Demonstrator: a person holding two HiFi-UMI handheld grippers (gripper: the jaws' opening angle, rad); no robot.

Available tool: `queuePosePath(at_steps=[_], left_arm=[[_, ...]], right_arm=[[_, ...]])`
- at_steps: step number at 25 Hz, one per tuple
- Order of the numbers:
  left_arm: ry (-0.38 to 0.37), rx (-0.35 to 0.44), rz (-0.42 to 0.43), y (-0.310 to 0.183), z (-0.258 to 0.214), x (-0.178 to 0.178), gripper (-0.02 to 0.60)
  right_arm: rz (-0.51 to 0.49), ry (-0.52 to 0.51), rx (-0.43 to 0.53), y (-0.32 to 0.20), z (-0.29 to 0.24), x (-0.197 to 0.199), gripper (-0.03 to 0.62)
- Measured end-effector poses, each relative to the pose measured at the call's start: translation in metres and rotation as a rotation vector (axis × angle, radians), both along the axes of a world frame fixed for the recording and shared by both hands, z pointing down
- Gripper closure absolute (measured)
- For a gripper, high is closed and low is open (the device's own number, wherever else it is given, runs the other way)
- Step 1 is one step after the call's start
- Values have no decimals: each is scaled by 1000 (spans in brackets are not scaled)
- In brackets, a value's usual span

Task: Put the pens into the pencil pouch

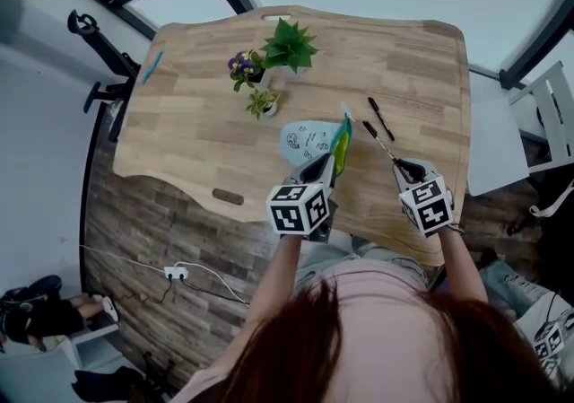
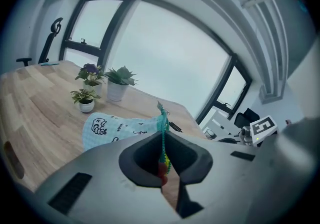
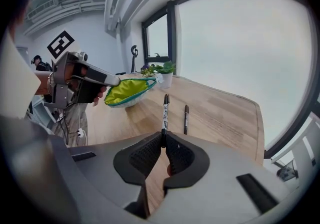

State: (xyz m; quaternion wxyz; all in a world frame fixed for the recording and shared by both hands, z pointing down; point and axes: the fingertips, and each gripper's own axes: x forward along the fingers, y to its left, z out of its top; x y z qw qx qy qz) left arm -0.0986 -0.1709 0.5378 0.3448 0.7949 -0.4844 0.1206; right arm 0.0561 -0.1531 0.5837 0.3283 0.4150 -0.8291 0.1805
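Observation:
A light blue pencil pouch (image 1: 308, 141) with cartoon prints and a lime green lining lies partly on the wooden table (image 1: 188, 141), its near end lifted. My left gripper (image 1: 328, 170) is shut on the pouch's teal zipper edge (image 2: 162, 135), which holds the mouth (image 3: 127, 91) up and open. To the right, my right gripper (image 1: 402, 168) is shut on the end of a black pen (image 1: 378, 141), which sticks out ahead of the jaws (image 3: 164, 111). A second black pen (image 1: 380, 118) lies flat on the table just beyond it (image 3: 185, 118).
Three small potted plants (image 1: 287, 47) stand behind the pouch at the table's middle back. A blue pen-like object (image 1: 152, 67) lies at the far left edge. A white chair (image 1: 549, 114) stands off the table's right side. The table's near edge runs just under both grippers.

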Motion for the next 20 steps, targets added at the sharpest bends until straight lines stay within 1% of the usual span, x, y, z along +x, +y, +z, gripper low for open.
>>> queuePosePath(at_steps=[3, 6, 10, 15, 18, 20], left_arm=[[63, -5, -13, -4, -12, -4, 566], [107, -9, -24, -7, -21, -9, 566], [131, -11, -38, -9, -27, -16, 566], [183, -18, -68, -9, -32, -24, 566], [209, -22, -82, -11, -35, -29, 566], [216, -19, -89, -12, -37, -31, 566]], right_arm=[[-8, -2, 26, -3, -19, -2, 568], [-26, 3, 55, -5, -39, -3, 568], [-71, 12, 82, -6, -64, -7, 568], [-169, 41, 99, -1, -93, -17, 568], [-220, 25, 93, 3, -107, -26, 569], [-235, -1, 88, 5, -114, -31, 568]])
